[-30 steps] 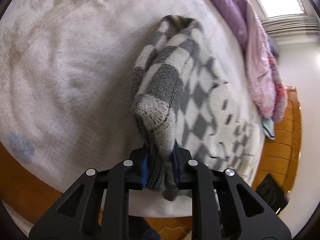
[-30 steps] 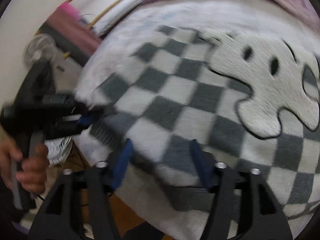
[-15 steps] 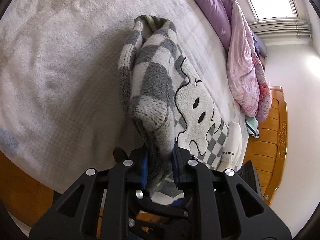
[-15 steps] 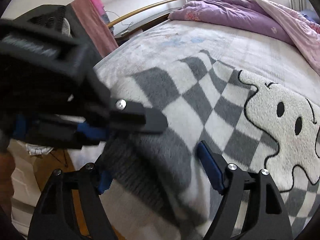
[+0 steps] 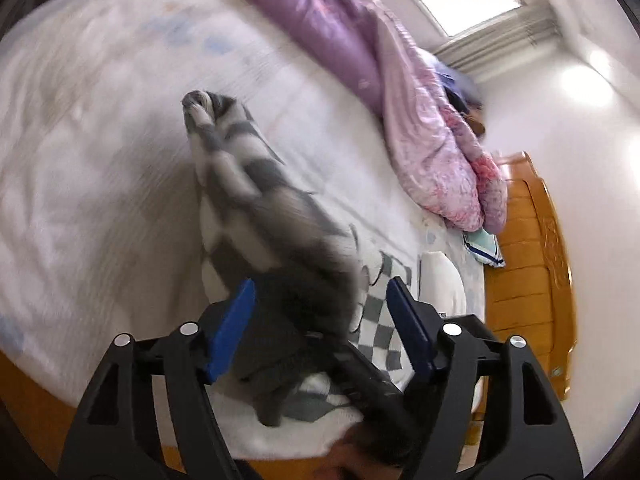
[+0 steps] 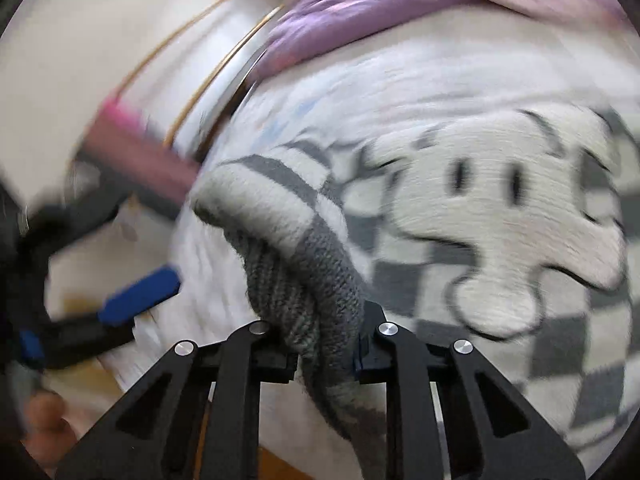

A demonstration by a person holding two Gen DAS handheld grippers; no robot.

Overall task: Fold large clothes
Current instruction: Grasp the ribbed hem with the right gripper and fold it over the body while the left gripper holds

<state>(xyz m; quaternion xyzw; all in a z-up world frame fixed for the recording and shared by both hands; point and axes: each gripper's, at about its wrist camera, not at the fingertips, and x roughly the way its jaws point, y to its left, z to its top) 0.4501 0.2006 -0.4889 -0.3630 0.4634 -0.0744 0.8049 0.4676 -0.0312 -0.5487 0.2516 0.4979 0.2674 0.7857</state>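
Bedding fills both views: we work over a wide white bed cover (image 5: 100, 168) with a purple quilt (image 5: 420, 128) bunched along its far side and a wooden bed frame (image 5: 528, 264) beyond. On the cover lies the thing we must fold, a grey-and-white checked knitted sweater (image 6: 500, 216) with a pale cartoon figure on its front, its body spread flat near the bed's edge. One sleeve (image 5: 248, 184) rises from the body as a soft rope.

We judge the knit thick, limp and fairly light; it will sag and stretch, not hold a crease, and it should not slip from rubber pads. The ribbed cuff or a doubled edge looks the best place to take it.

Our right gripper (image 6: 326, 344) is closing, its jaws pinching the grey cuff. Our left gripper (image 5: 320, 332) is opening, blue pads spread either side of the sleeve without pressing it.
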